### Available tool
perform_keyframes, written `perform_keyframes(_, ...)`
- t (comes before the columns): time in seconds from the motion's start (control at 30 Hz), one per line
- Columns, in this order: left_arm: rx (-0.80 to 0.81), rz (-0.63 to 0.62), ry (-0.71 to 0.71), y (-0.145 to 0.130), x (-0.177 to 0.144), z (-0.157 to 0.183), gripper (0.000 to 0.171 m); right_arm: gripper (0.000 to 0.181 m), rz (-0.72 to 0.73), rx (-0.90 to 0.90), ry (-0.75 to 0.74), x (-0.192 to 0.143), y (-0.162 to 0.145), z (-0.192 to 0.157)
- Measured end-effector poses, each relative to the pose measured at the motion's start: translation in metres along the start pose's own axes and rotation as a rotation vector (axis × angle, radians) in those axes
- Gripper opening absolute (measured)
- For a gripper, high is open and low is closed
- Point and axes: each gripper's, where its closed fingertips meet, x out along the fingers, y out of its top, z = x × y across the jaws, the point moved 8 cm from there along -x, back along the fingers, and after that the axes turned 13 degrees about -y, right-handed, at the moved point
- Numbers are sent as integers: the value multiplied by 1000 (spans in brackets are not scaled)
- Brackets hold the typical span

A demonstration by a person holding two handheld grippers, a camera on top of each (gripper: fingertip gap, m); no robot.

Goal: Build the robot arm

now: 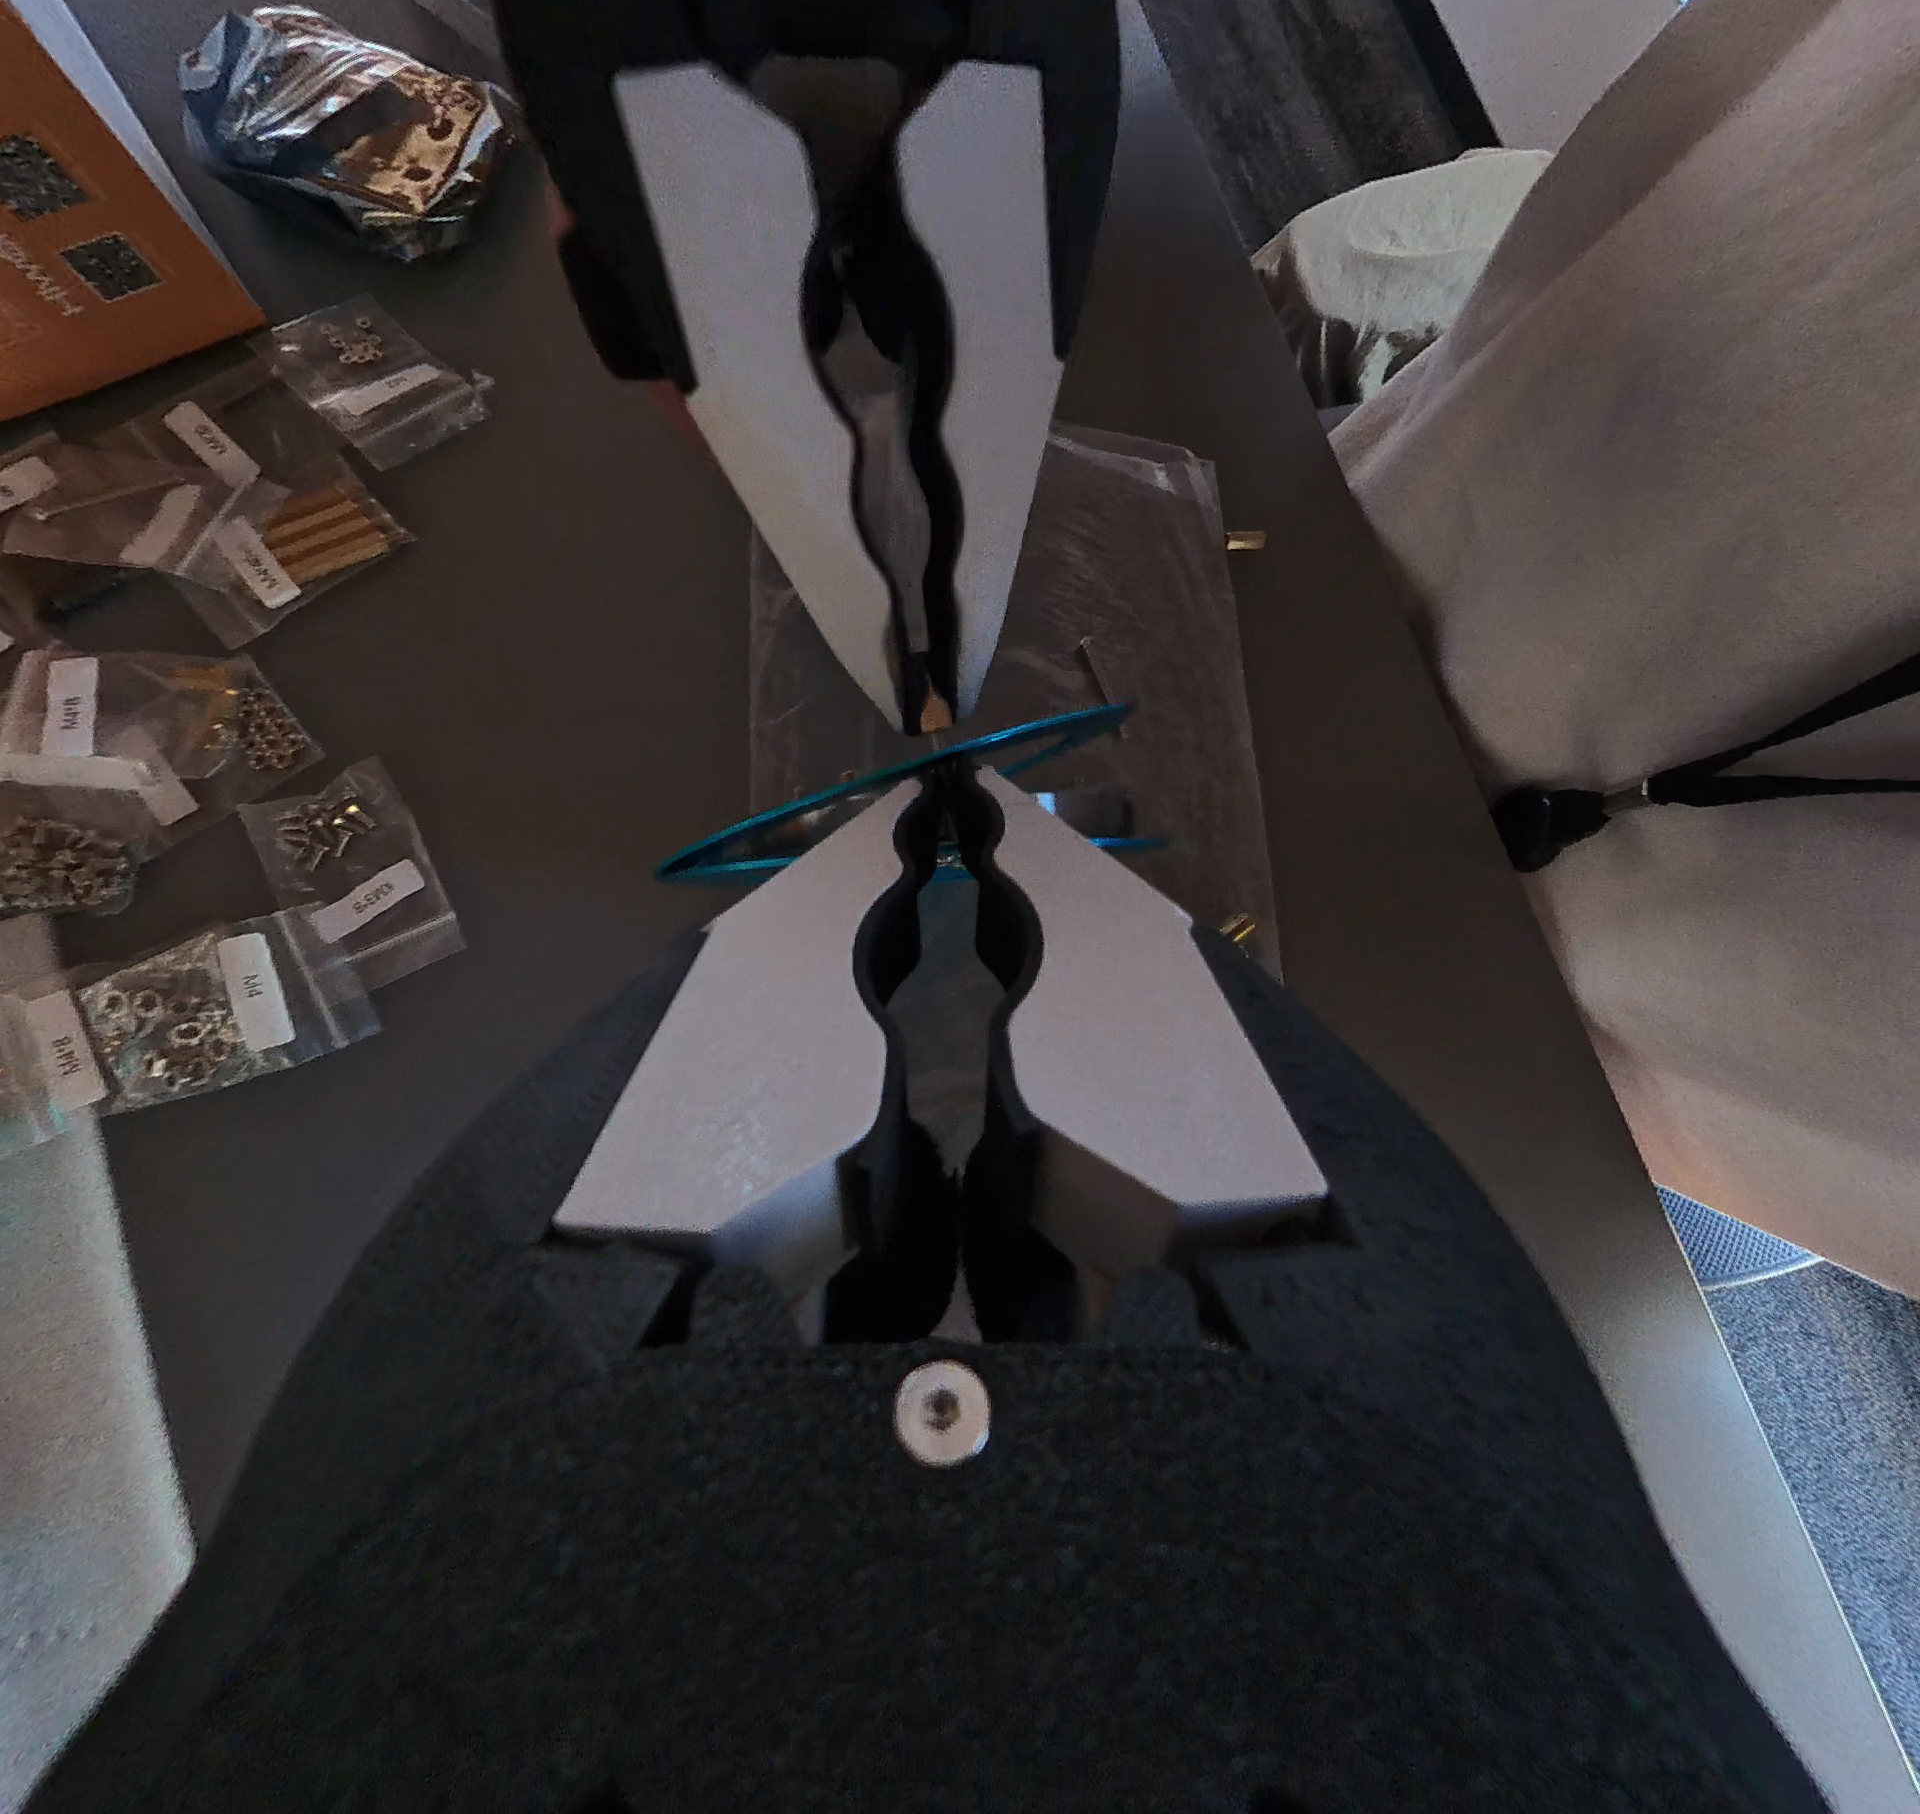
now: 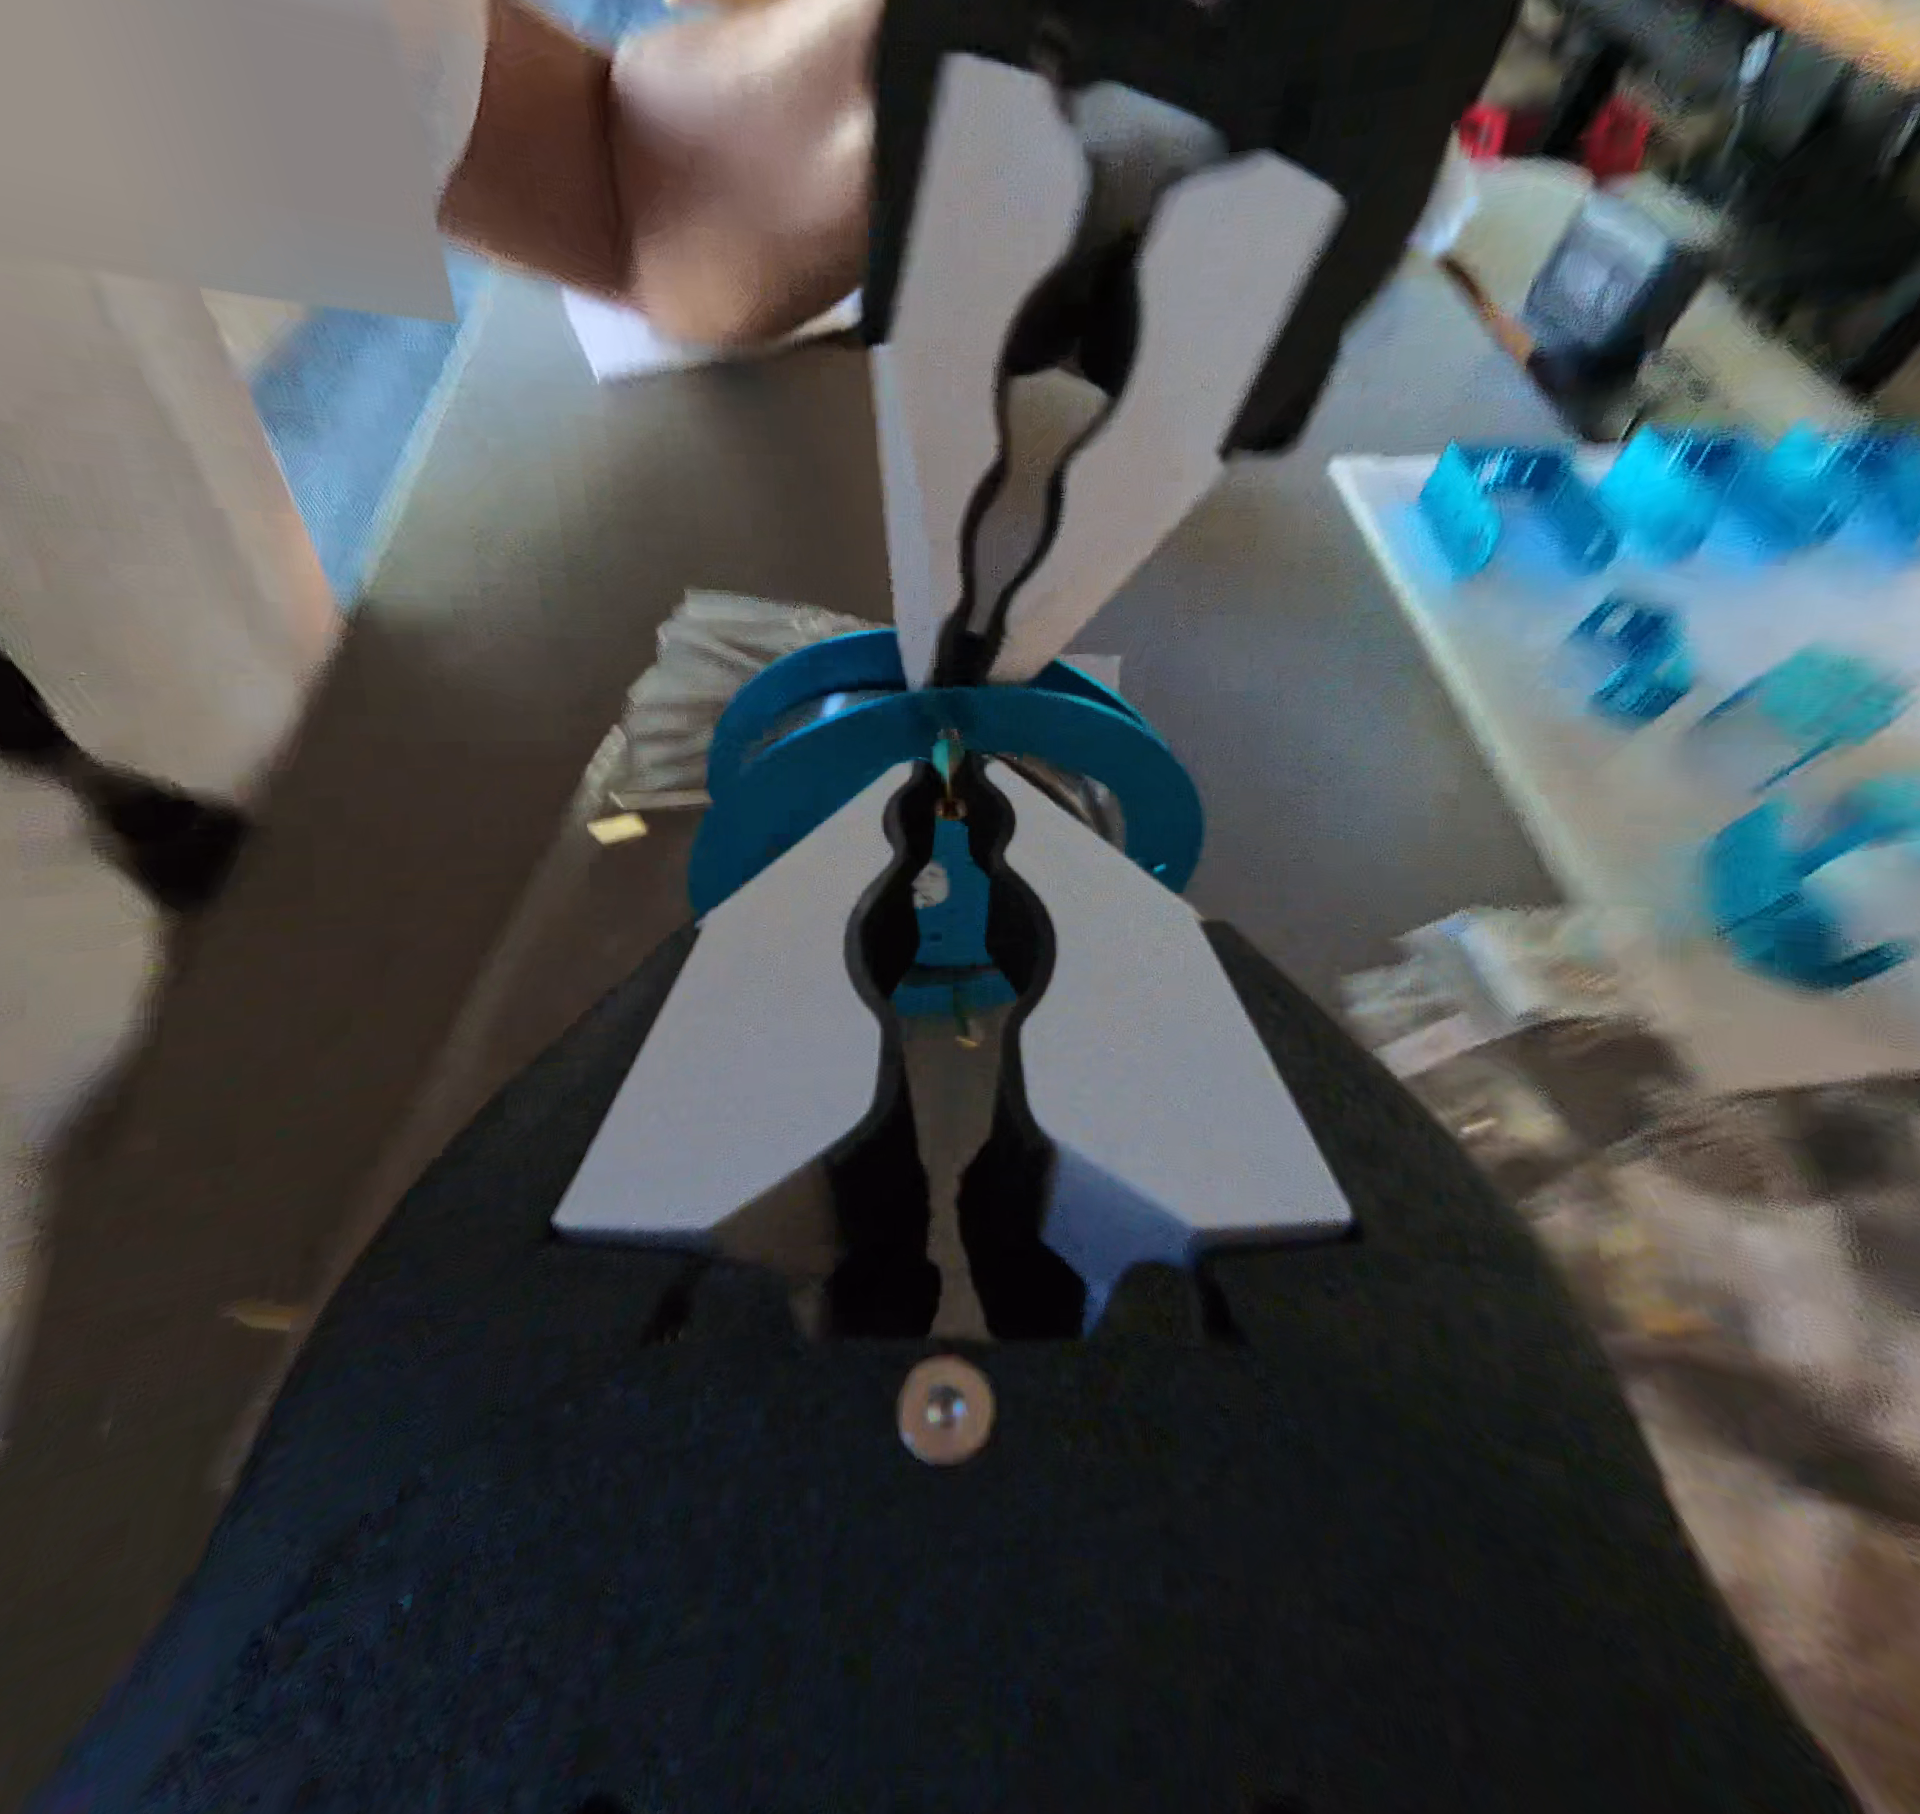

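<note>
My left gripper (image 1: 949,779) is shut on the near edge of a thin blue ring assembly (image 1: 727,845) and holds it above the dark table (image 1: 582,538). My right gripper (image 1: 928,710) faces it tip to tip, shut on a small brass standoff (image 1: 932,717) that touches the ring. In the right wrist view the right gripper (image 2: 951,777) holds the brass standoff (image 2: 948,754) at the blue rings (image 2: 821,715), two flat rings stacked one over the other. The left gripper (image 2: 961,663) pinches their far edge.
Several clear bags of screws and nuts (image 1: 343,860) lie at the left, beside a cardboard box (image 1: 94,237) and a foil bag (image 1: 343,133). A clear plastic bag (image 1: 1132,621) lies under the ring. A white tray (image 2: 1475,684) holds several blue parts (image 2: 1631,663). A person's beige clothing (image 1: 1662,517) is at the right. Only a small space, under 4 cm, lies between the two pairs of fingers.
</note>
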Motion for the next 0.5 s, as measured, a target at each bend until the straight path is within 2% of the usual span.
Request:
perform_keyframes(0.07,5,-9,8,0,0,0,3,4,-82,421,113,3,-4,4)
perform_keyframes(0.17,10,-10,10,1,1,1,3,4,-200,955,259,4,-11,7)
perform_keyframes(0.2,11,-9,4,1,2,2,3,4,-225,1103,298,4,-13,6)
perform_keyframes(0.27,14,-10,-2,1,3,3,3,4,-228,1280,334,4,-17,3)
perform_keyframes(0.33,15,-7,3,1,3,3,3,4,-211,1315,317,3,-17,1)
perform_keyframes(0.37,12,-3,7,1,3,2,3,4,-188,1256,279,2,-16,3)
perform_keyframes(0.4,11,0,5,1,3,2,3,7,-150,1126,224,0,-15,5)
perform_keyframes(0.43,10,3,-3,1,3,2,3,17,-96,977,147,-3,-12,9)
perform_keyframes(0.5,11,3,-10,1,4,2,3,21,54,634,25,-13,0,10)
